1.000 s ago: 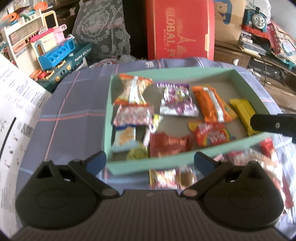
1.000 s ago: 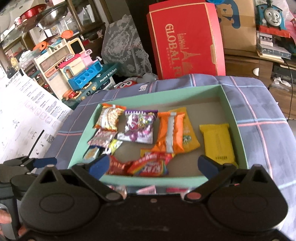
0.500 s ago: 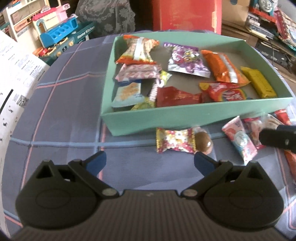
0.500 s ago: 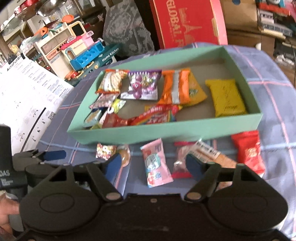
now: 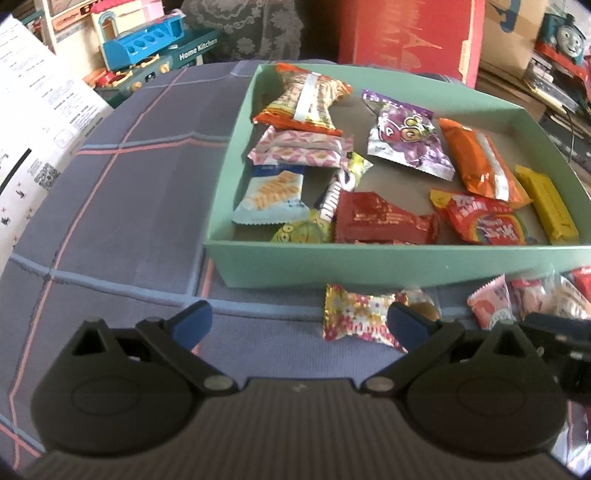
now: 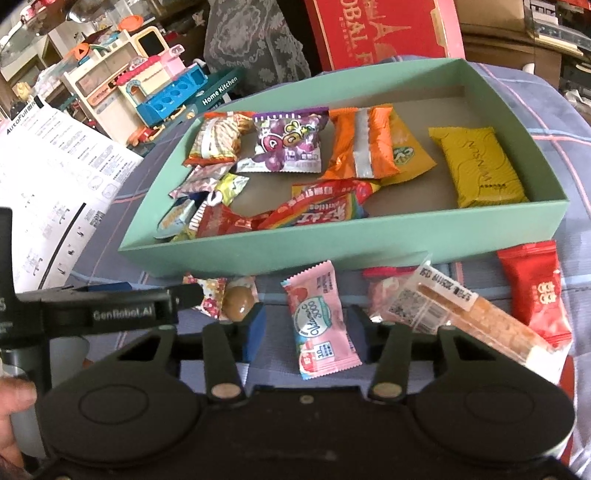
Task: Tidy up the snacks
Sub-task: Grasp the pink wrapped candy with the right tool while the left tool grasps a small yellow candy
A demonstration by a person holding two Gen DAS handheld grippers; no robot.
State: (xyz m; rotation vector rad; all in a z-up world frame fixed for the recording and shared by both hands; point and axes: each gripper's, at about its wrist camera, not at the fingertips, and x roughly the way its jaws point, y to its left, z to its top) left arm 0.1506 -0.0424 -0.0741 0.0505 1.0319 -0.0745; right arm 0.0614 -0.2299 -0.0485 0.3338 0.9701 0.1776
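A green box point(image 5: 388, 260) point(image 6: 332, 254) on the plaid cloth holds several snack packets. Loose snacks lie in front of it: a floral-wrapped candy point(image 5: 356, 317) point(image 6: 210, 295), a round brown candy point(image 6: 238, 301), a pink packet point(image 6: 321, 321), a clear wafer packet point(image 6: 476, 317) and a red packet point(image 6: 535, 291). My left gripper point(image 5: 299, 325) is open, its right fingertip point(image 5: 406, 323) by the floral candy. My right gripper point(image 6: 306, 328) is open, with a fingertip on each side of the pink packet's lower half; it does not grip it.
White printed sheets point(image 5: 33, 122) point(image 6: 55, 184) lie at the left. A toy kitchen point(image 6: 155, 88), a grey lace cloth point(image 5: 243, 29), a red carton point(image 5: 410, 33) and a toy train point(image 5: 565, 33) stand behind the table. The left gripper also shows in the right wrist view point(image 6: 110, 314).
Both grippers have dropped and pulled back from above the box to the loose snacks in front of it. The right jaws have narrowed around the pink packet.
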